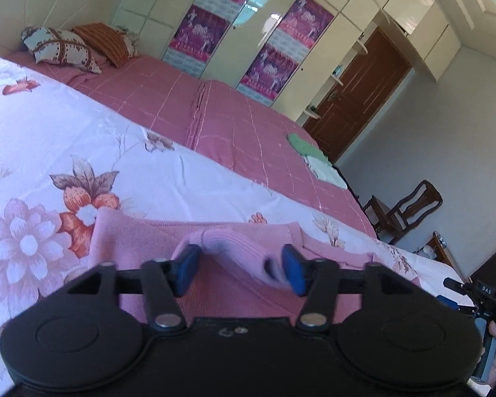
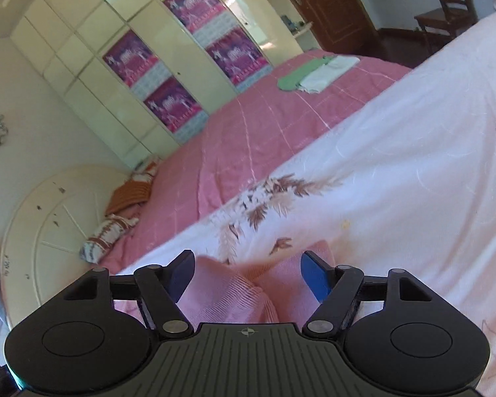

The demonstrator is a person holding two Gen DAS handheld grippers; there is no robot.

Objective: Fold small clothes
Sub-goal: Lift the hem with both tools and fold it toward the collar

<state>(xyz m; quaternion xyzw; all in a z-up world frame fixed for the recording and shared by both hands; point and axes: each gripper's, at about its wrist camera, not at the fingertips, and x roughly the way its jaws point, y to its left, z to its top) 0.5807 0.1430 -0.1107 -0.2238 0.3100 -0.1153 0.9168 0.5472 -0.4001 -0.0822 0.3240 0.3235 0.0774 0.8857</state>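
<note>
A small pink knit garment point(image 1: 195, 241) lies on the white floral sheet point(image 1: 66, 139). My left gripper point(image 1: 238, 269) is open, its blue pads on either side of a raised ribbed fold of the garment. In the right wrist view the same pink garment point(image 2: 234, 294) bunches up between the open jaws of my right gripper point(image 2: 248, 276), which sits low over it. The right gripper also shows at the far right edge of the left wrist view point(image 1: 476, 294).
A pink checked bedspread point(image 1: 215, 112) covers the far half of the bed. A green cloth point(image 1: 302, 144) and a white cloth point(image 1: 324, 167) lie near its far corner. Pillows point(image 1: 62, 49) rest by the headboard. A wardrobe, a door and a wooden chair point(image 1: 410, 208) stand beyond.
</note>
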